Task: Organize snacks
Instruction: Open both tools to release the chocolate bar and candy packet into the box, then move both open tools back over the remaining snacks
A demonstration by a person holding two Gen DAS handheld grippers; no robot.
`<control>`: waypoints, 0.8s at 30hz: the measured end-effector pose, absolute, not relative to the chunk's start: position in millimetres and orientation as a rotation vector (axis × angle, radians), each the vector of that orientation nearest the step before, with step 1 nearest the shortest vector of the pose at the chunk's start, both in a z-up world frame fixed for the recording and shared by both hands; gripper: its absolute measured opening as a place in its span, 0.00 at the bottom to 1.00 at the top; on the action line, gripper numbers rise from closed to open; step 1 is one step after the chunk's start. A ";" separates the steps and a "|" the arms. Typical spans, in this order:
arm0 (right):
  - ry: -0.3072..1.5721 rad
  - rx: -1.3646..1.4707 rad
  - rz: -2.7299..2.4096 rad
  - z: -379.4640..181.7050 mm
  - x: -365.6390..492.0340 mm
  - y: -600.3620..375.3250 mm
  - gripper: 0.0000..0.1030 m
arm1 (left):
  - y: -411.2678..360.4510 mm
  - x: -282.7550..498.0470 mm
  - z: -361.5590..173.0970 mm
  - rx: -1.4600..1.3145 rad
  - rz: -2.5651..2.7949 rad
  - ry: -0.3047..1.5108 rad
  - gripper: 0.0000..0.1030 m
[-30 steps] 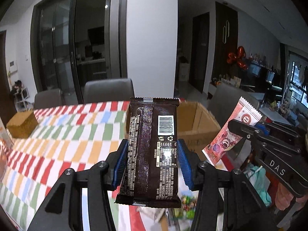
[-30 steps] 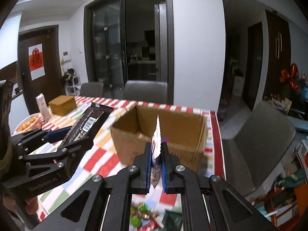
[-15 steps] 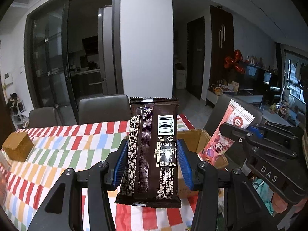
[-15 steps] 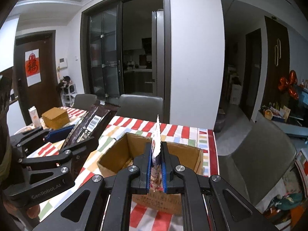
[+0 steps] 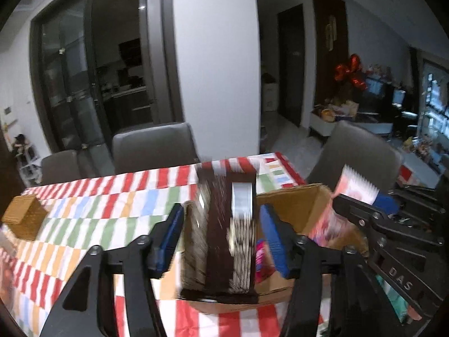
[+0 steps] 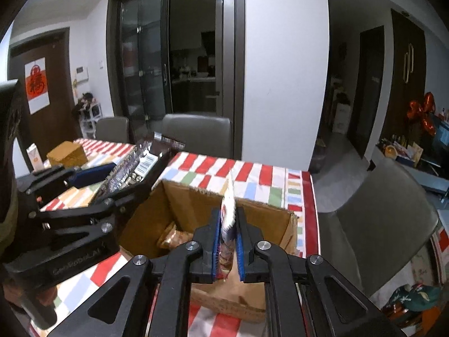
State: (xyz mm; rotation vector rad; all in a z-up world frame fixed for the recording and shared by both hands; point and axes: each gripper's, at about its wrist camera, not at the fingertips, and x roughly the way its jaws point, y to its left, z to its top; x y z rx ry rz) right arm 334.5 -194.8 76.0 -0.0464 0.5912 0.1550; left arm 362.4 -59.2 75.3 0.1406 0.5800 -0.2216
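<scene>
The dark brown snack packet (image 5: 221,230) stands upright between the blue pads of the left claw (image 5: 221,238), blurred by motion, with small gaps showing between its edges and the pads, so the pictures do not settle whether the left claw grips it or has let go. The packet hangs above the near wall of the open cardboard box (image 5: 297,205), its lower end level with the box's front edge. Seen from the right wrist, the same packet (image 6: 134,168) shows its barcode label and leans over the left rim of the box (image 6: 196,196). The right claw (image 6: 228,241) stands narrow, its two pads close on either side of a thin pink-and-white sachet (image 6: 228,219) seen edge-on, which points up over the box's open top; the left wrist view shows this sachet (image 5: 350,193) beside the box's right corner, above the black finger. Inside the box lies a golden wrapped item (image 6: 171,236) near the bottom. The box rests on a bench covered by a red, green, blue and orange striped cloth (image 5: 112,205). A small brown block (image 5: 23,219) sits on the cloth well apart to the left, and grey chairs (image 5: 154,146) stand behind the bench.
</scene>
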 end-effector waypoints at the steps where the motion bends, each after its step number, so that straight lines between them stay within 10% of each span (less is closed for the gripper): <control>1: 0.596 -0.043 0.142 74.8 335.7 -195.7 0.30 | -58.2 358.9 75.9 0.142 -0.210 0.576 0.67; 24: 0.501 -0.044 0.165 63.4 207.8 -192.3 0.42 | -33.3 221.3 73.4 0.131 -0.240 0.569 0.70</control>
